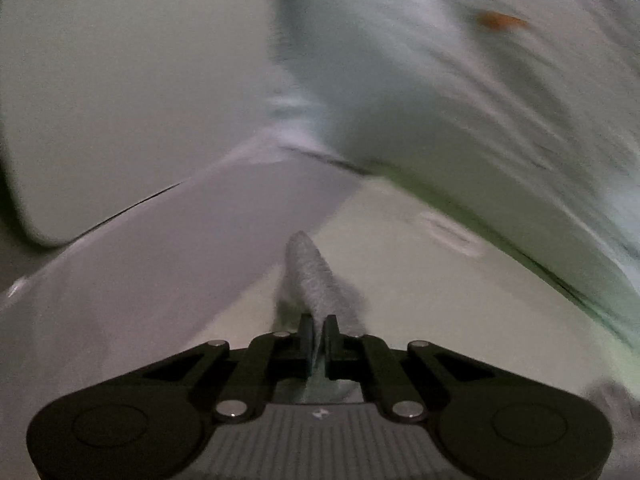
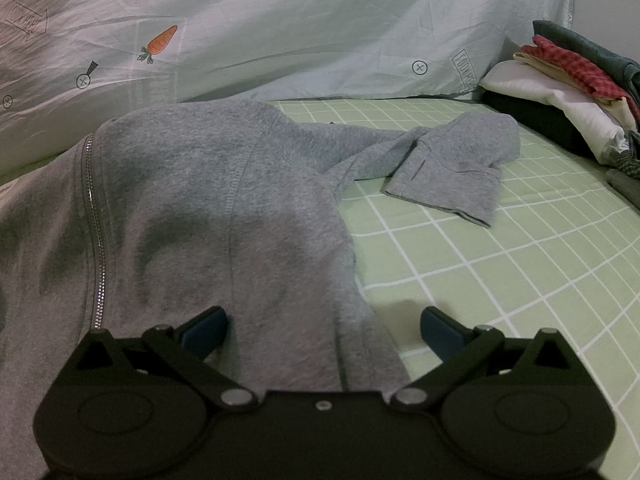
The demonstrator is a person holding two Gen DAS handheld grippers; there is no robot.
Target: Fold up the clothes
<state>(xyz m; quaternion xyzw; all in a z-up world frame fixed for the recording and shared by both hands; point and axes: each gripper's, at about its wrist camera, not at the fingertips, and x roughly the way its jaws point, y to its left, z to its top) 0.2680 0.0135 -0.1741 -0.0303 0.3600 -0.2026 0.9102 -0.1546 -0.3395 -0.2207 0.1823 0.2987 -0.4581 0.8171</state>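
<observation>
One grey hoodie point(image 2: 208, 208) spread unfolded on bed point(image 2: 500, 280), sleeve out. Your left tool point(image 1: 319, 330) pinches grey fabric, view blurred, likely hoodie's. Right tool point(image 2: 324, 330) spread apart over hem. Folded pile point(image 2: 568, 76) done.

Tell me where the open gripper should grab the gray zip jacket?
Probably the hem edge of the gray zip jacket, right between the open right gripper fingers. It lies flat on the green checked sheet with its side edge exposed, so come in low from the near side and pinch there. The left gripper is shut on gray cloth.
</observation>
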